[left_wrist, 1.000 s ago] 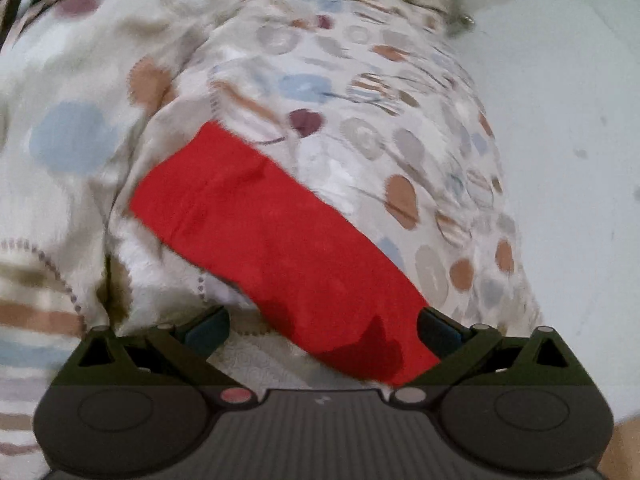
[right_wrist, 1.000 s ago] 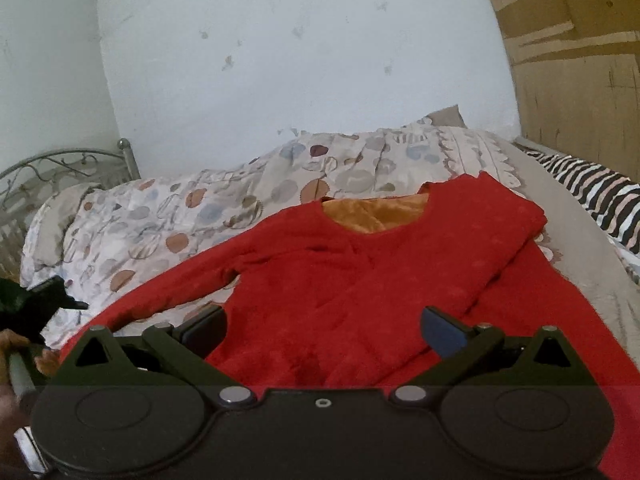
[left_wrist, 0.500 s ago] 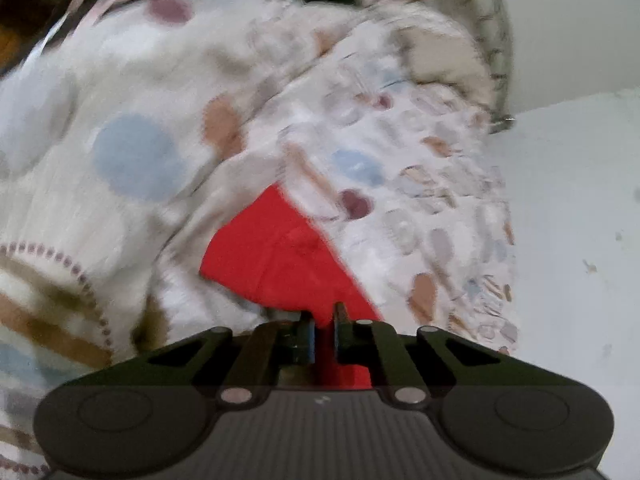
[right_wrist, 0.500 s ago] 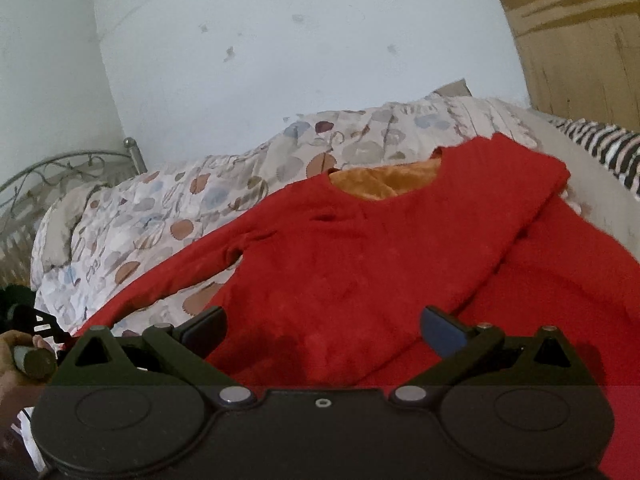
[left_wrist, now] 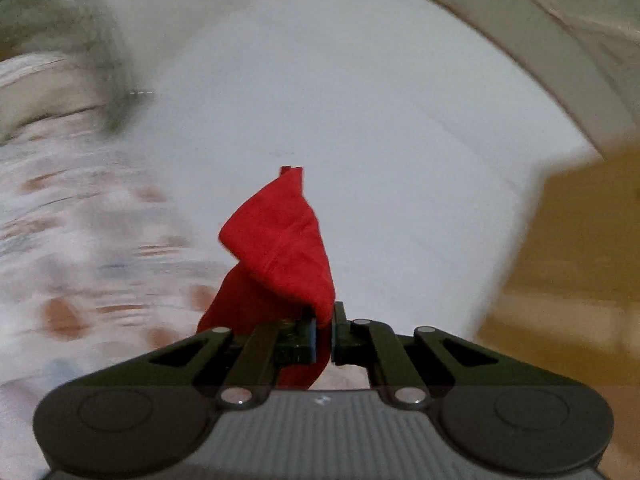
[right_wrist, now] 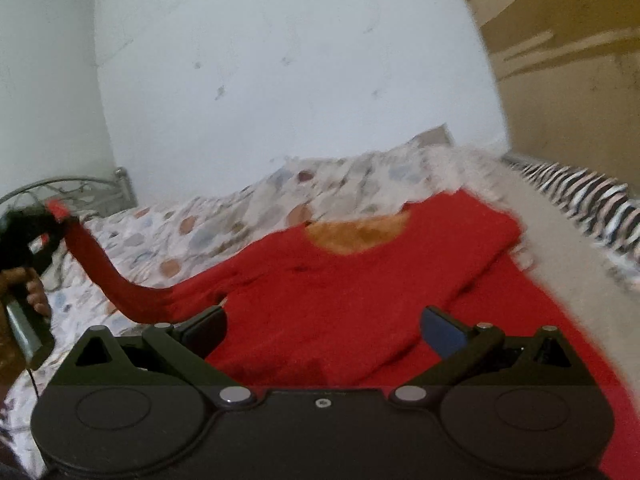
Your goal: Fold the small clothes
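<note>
Red long-sleeved top (right_wrist: pixel 340 292) with orange lining, flat on the bed, one sleeve (left_wrist: pixel 280 248) lifted off it.

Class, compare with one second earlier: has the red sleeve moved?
Yes. The sleeve, flat on the patterned quilt before, now rises leftward off it, pinched in the left gripper, toward the metal headboard.

In the left wrist view, motion blur smears the pale spotted quilt (left_wrist: pixel 92 264) left of the bright red knit sweater (left_wrist: pixel 280 248) into streaks, so its pattern cannot be read, and the sweater's pinched cloth disappears behind the black two-finger left gripper (left_wrist: pixel 324 334). In the right wrist view, the black-and-white striped fabric (right_wrist: pixel 580 204) right of the sweater (right_wrist: pixel 360 296) is blurred. The sweater's lower hem is hidden behind the black two-finger right gripper (right_wrist: pixel 324 330) and cut off by the picture's edge.
</note>
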